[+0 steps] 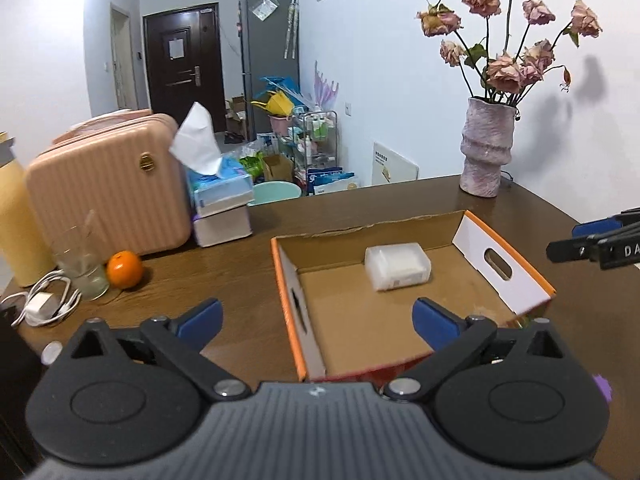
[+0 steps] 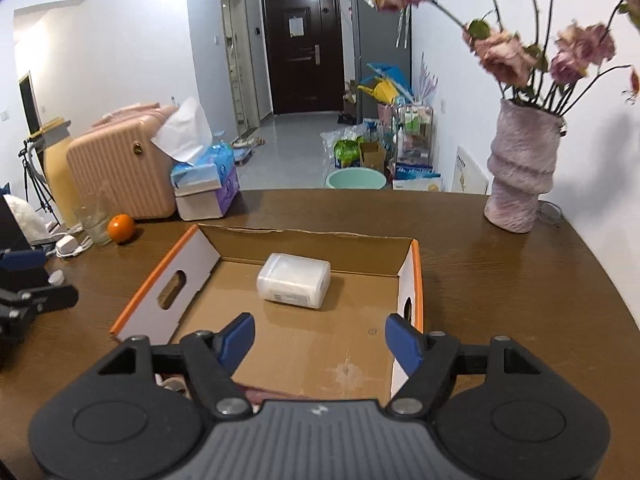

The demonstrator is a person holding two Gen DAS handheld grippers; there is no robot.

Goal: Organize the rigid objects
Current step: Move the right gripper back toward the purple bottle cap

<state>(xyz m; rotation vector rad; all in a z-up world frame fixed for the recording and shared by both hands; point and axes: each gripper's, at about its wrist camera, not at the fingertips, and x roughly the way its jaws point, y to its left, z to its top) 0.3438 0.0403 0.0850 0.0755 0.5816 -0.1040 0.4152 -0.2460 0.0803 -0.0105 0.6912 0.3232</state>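
Observation:
An open cardboard box with orange edges [image 1: 506,262] [image 2: 168,284] lies on the brown table. A translucent white plastic case [image 1: 398,266] [image 2: 294,279] lies inside it near the far wall. My left gripper [image 1: 318,320] is open and empty, above the box's near left corner. My right gripper [image 2: 320,338] is open and empty, above the box's near side. The right gripper also shows at the right edge of the left wrist view [image 1: 600,242]. The left gripper shows at the left edge of the right wrist view [image 2: 28,296].
An orange [image 1: 125,269] [image 2: 121,228], a glass [image 1: 82,264], a white charger with cable [image 1: 42,302], a pink case [image 1: 108,192], tissue boxes [image 1: 222,208] and a yellow bottle [image 1: 16,220] stand at the left. A pink vase of dried roses [image 1: 486,146] [image 2: 520,172] stands at the back right.

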